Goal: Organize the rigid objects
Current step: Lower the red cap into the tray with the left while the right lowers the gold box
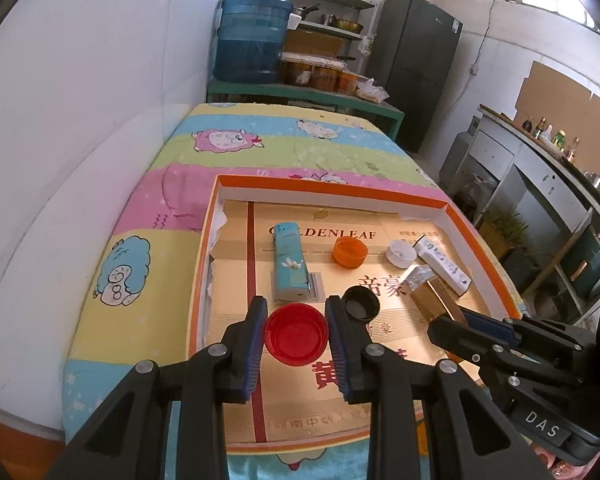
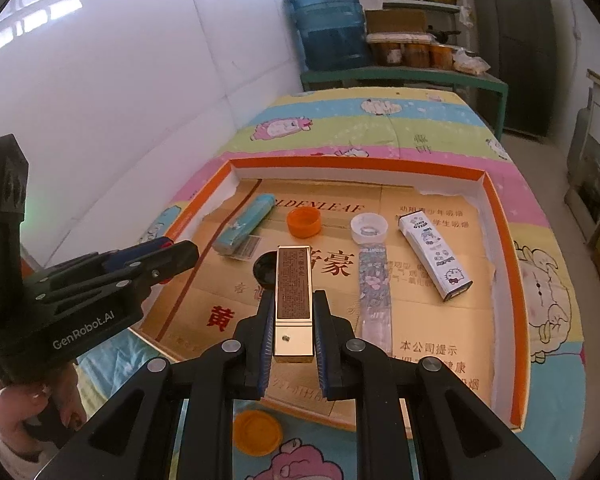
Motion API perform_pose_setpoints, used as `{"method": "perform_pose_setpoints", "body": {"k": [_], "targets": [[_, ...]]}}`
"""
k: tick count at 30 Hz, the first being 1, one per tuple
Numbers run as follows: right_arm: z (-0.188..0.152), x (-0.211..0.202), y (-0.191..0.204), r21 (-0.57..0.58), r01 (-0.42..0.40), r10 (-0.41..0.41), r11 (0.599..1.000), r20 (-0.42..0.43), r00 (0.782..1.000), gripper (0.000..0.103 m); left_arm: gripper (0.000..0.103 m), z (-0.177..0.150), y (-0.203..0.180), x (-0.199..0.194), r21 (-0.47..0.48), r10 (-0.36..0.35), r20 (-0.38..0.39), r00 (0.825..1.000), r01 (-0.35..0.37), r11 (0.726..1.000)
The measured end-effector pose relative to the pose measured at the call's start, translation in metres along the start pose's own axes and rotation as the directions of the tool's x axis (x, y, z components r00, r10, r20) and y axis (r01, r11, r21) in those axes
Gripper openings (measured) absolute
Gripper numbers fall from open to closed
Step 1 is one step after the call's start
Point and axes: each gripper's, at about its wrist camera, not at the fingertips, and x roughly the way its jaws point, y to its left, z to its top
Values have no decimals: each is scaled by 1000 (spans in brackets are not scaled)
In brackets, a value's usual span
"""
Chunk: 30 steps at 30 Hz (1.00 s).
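The left gripper (image 1: 296, 334) pinches a round red plastic cap (image 1: 296, 335); the right gripper (image 2: 293, 326) clamps a shiny gold rectangular box (image 2: 293, 300). Lowered carelessly, either could knock the black round lid (image 1: 360, 302) lying just beside both.

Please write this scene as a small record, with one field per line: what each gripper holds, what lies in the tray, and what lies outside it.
left gripper: shut on red cap, open side up
right gripper: shut on gold box, held lengthwise
tray: orange rim, cardboard floor, on cartoon cloth
in tray: blue box, orange cap, white cap, black cap, floral box, white cartoon box
outside tray: orange lid, on the cloth near the front edge
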Motion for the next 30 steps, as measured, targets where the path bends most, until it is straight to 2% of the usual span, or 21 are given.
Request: {"method": "perform_pose_setpoints", "body": {"k": [19,30], "targets": [[1,30,-5,-1,14,-15,1000,-57,998,18,30,-6,5,29,6,24,-74,997,-23,1000],[-3,38,-3,-18,38,-40,999,-86,996,18,31,-8,2,33,40,62,-75,995,-59,997]]}}
